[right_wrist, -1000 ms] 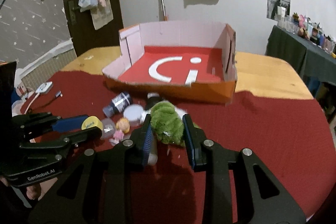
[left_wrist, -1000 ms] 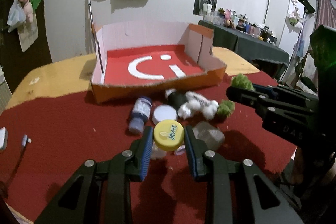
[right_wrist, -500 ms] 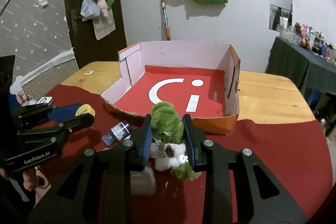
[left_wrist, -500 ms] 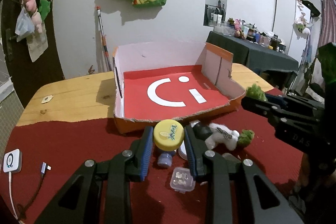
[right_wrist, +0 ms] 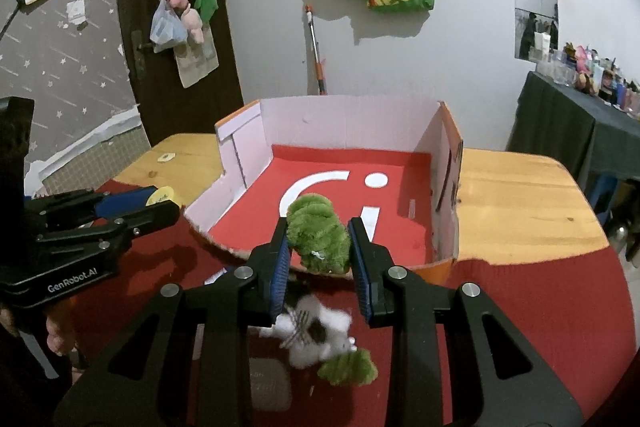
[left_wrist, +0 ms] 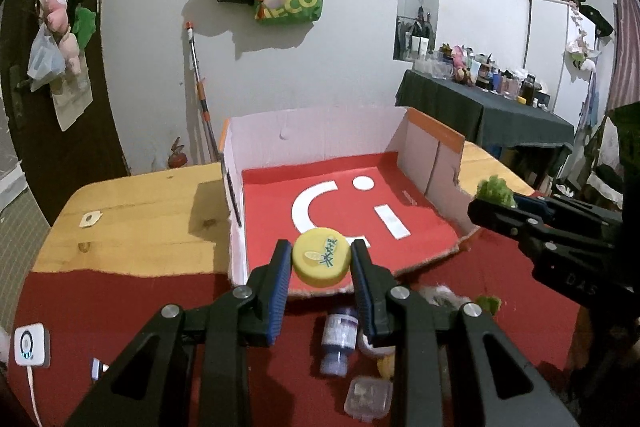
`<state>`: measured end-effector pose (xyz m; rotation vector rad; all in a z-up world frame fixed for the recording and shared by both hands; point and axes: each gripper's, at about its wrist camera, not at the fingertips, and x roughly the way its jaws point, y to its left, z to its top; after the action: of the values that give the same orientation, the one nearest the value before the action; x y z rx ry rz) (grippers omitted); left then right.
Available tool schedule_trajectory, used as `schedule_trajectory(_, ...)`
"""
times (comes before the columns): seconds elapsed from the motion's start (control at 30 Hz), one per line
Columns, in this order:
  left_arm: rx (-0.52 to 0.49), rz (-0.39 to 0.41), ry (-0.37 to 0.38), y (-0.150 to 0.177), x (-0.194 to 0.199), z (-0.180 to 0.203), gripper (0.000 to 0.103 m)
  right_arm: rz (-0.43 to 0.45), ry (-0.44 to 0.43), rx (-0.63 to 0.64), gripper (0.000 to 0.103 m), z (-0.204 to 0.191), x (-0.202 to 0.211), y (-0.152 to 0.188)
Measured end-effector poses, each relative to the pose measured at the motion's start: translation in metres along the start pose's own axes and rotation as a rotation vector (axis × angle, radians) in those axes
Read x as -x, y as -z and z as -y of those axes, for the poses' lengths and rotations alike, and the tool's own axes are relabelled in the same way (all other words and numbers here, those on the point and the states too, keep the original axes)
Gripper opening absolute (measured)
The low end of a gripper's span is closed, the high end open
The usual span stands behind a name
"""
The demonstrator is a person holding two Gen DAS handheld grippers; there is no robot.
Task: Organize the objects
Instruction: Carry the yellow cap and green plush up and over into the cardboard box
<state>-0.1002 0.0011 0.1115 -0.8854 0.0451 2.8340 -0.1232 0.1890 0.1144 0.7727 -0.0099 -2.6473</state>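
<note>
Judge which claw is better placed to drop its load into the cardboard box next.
Probably the right claw: its green plush toy already hangs past the cardboard box's torn front edge, above the red floor. The left claw grips the yellow-lidded jar right at that edge, so it looks slightly further back.

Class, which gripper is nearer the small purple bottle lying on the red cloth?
Left. The left gripper hangs just above the purple bottle; the right gripper is farther off, by the box's corner.
</note>
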Motion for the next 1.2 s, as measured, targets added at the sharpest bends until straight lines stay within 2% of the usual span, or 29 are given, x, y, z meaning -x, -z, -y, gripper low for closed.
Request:
schedule_trajectory(0.23, 0.022, -0.02, 0.008, -0.015, -0.023, -0.003, 0.031, 0.005, -0.01, -0.023, 0.027, 0.008, -0.016, -0.022)
schedule_trajectory(0.5, 0.048, -0.084, 0.013, -0.028, -0.059, -0.009, 0.031, -0.082, 0.008, -0.022, 0.027, 0.018, -0.056, -0.035)
schedule_trajectory(0.9, 0.079, -0.238, 0.03, -0.026, -0.119, -0.018, 0.031, -0.239, 0.024, -0.029, 0.027, 0.032, -0.11, -0.025)
schedule_trajectory(1.2, 0.072, -0.294, 0.026, -0.015, -0.139, -0.014, 0.031, -0.317, 0.018, -0.043, 0.027, 0.038, -0.131, -0.013)
